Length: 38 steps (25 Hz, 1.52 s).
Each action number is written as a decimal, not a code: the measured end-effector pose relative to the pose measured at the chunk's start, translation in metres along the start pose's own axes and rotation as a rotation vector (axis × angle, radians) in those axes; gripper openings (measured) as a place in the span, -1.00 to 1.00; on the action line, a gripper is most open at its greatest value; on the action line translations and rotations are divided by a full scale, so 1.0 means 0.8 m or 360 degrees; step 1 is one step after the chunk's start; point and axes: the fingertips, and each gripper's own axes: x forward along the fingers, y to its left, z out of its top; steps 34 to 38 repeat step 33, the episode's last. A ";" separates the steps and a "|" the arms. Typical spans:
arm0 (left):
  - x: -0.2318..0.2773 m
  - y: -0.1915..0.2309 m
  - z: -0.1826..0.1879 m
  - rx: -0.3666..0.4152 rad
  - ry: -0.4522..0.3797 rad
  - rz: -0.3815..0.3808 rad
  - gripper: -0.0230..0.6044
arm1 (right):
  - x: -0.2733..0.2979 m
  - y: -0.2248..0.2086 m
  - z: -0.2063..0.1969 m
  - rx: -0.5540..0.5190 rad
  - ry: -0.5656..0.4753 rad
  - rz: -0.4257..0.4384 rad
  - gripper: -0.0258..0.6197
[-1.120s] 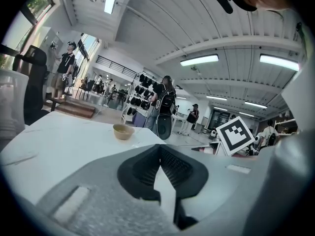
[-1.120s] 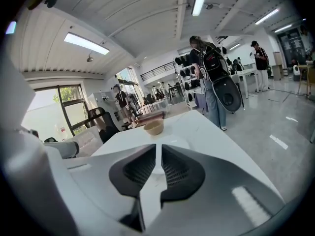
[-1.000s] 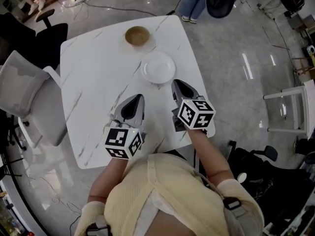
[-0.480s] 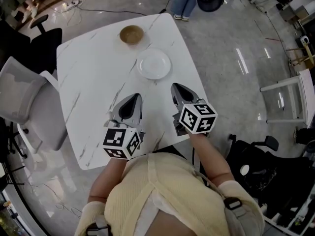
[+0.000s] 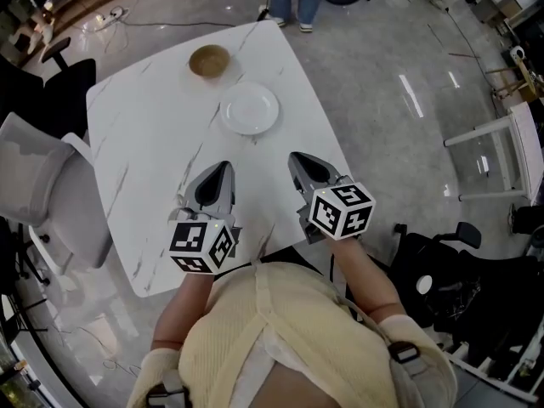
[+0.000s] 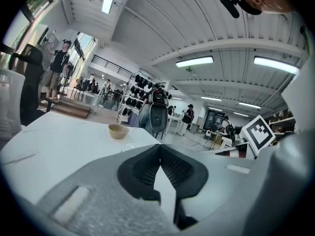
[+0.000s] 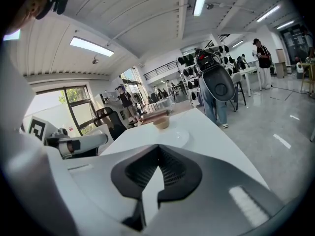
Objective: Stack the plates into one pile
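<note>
Status: both hands sit over the near edge of the desk (image 5: pixel 153 134).
- Left tongs (image 5: pixel 223 170): pressed together, nothing between them.
- Right tongs (image 5: pixel 297 158): same, closed and empty.
- Only one white plate (image 5: pixel 250 109) spot is visible. It's ahead of both tongs, closer to the right pair, and neither touches it.
- Can't tell if that's a single plate or several already nested. From above it reads as one disc.
- Brown bowl (image 5: pixel 209 60) is further out beyond the plate, just apart from it, ahead of the left tongs.
- No other plate is loose anywhere on the desk.

My read: stacking looks done, or there's nothing left to stack, since nothing is being carried. If the bowl counts, it's the only piece off the pile.
</note>
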 end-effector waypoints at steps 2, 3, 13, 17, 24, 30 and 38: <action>0.002 -0.003 -0.002 0.0002 0.0005 0.0007 -0.92 | -0.007 -0.005 -0.005 -0.0001 0.0029 0.0009 -0.92; 0.003 -0.004 -0.002 0.0004 0.0007 0.0012 -0.92 | -0.010 -0.008 -0.008 0.0002 0.0042 0.0012 -0.92; 0.010 -0.004 -0.005 0.0040 0.0028 0.0135 -0.92 | -0.021 -0.036 -0.021 0.0072 0.0103 0.0086 -0.92; 0.006 -0.010 -0.011 0.0058 0.0037 0.0184 -0.92 | -0.020 -0.043 -0.023 0.0078 0.0110 0.0126 -0.92; -0.008 -0.016 -0.022 0.0087 0.0076 0.0193 -0.92 | -0.028 -0.041 -0.029 0.0096 0.0073 0.0137 -0.92; -0.042 -0.028 -0.024 0.0093 0.0022 0.0107 -0.92 | -0.053 -0.013 -0.042 0.0107 0.0035 0.0091 -0.92; -0.079 -0.027 -0.029 0.0084 0.0014 0.0102 -0.92 | -0.068 0.020 -0.061 0.0218 0.0040 0.0118 -0.92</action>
